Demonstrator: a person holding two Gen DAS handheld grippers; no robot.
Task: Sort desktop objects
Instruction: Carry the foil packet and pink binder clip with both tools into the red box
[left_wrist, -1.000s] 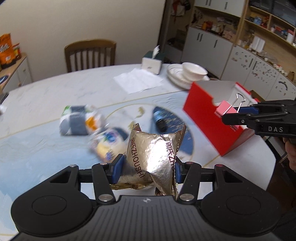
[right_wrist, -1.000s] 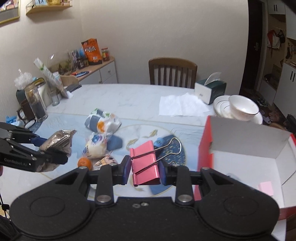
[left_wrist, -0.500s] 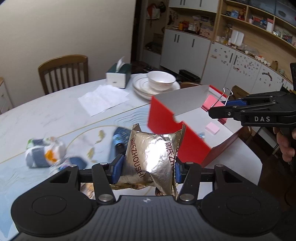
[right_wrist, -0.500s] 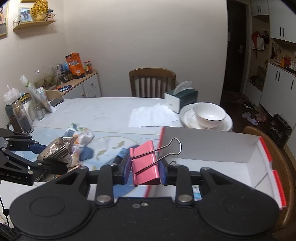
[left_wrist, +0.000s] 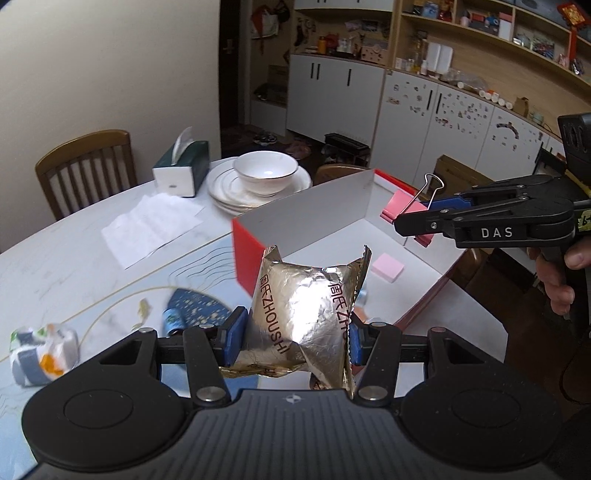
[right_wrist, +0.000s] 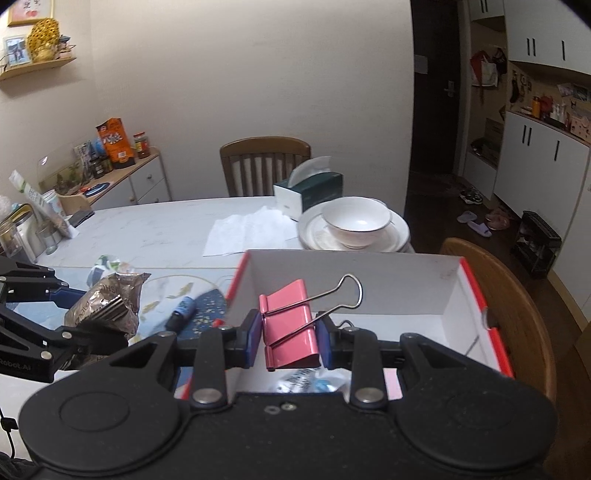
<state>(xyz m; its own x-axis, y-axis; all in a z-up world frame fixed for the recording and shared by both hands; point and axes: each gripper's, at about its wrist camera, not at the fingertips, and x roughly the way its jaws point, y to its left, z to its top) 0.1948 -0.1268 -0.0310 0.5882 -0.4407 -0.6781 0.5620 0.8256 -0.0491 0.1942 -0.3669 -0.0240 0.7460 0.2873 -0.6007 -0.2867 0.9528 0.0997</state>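
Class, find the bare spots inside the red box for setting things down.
The red box has bare white floor along its far wall. Its near end is crowded: a pink sticky pad and a clear wrapper.

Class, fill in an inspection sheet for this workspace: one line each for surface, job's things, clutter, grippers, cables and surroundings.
Surface: white marble table with a blue patterned area.
Job's things: red box, open, white inside, holding a pink sticky pad; foil packet; pink binder clip; small blue bottle lying on the table; crumpled wrapper.
Clutter: tissue box, bowl on stacked plates, paper sheet.
Grippers: left gripper shut on the foil packet; right gripper shut on the binder clip, over the box.
Cables: nothing seen.
Surroundings: wooden chair, white cabinets, shelves.
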